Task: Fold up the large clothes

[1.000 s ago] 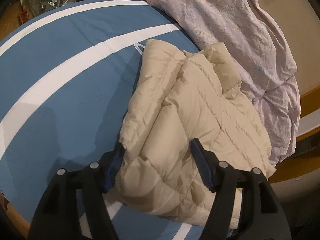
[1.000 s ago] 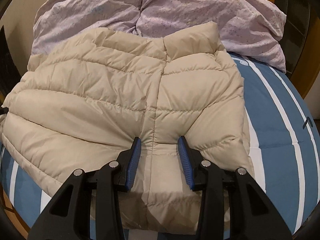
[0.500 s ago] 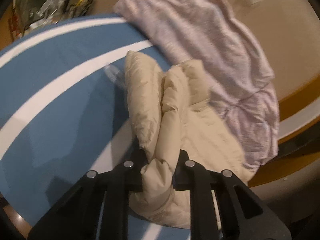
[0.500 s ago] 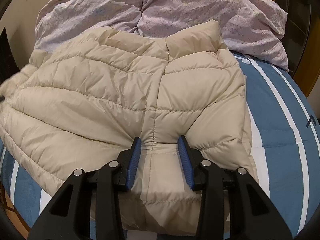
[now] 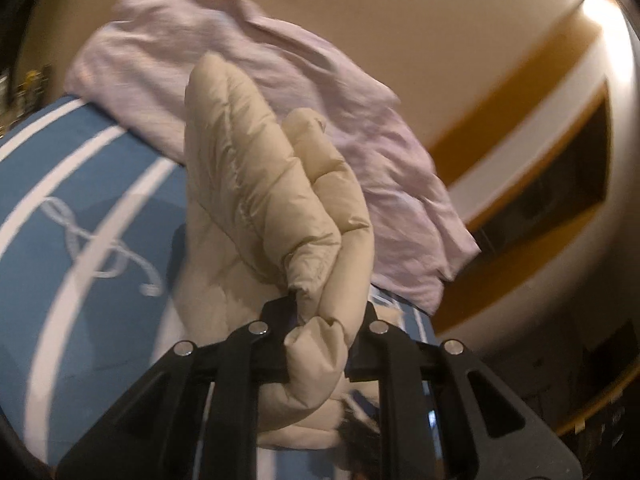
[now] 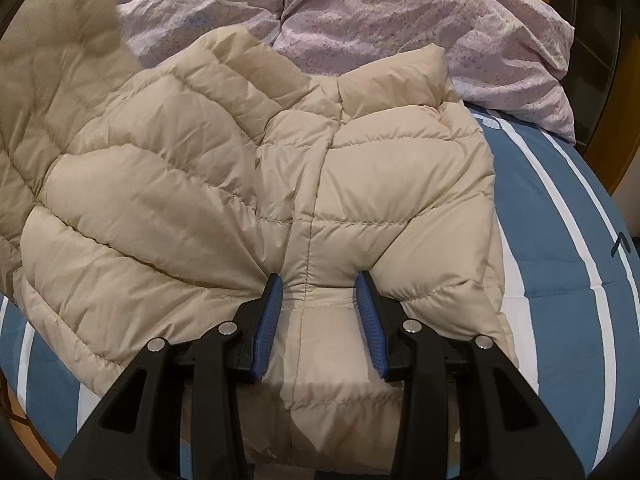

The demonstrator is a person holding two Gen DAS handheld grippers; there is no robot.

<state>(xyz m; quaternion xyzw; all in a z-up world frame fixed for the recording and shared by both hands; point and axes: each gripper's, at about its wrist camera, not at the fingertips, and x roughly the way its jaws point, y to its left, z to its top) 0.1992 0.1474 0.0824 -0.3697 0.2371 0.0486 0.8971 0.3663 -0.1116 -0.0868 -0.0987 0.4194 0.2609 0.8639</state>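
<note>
So the puffy jacket [image 6: 256, 184] is a plain beige all over, quilted in stitched rows, and it sits on a blue bedspread [image 6: 560, 240] with white stripes, plus a little white swirly squiggle printed on it in the left view [image 5: 100, 248]. Behind it the crumpled duvet [image 6: 400, 12] is pale lilac with a fine speckled print. Both grippers are black, and the right gripper [image 6: 319, 322] has bright blue ribbed pads [image 6: 267, 326] on the inside of its fingers.
</note>
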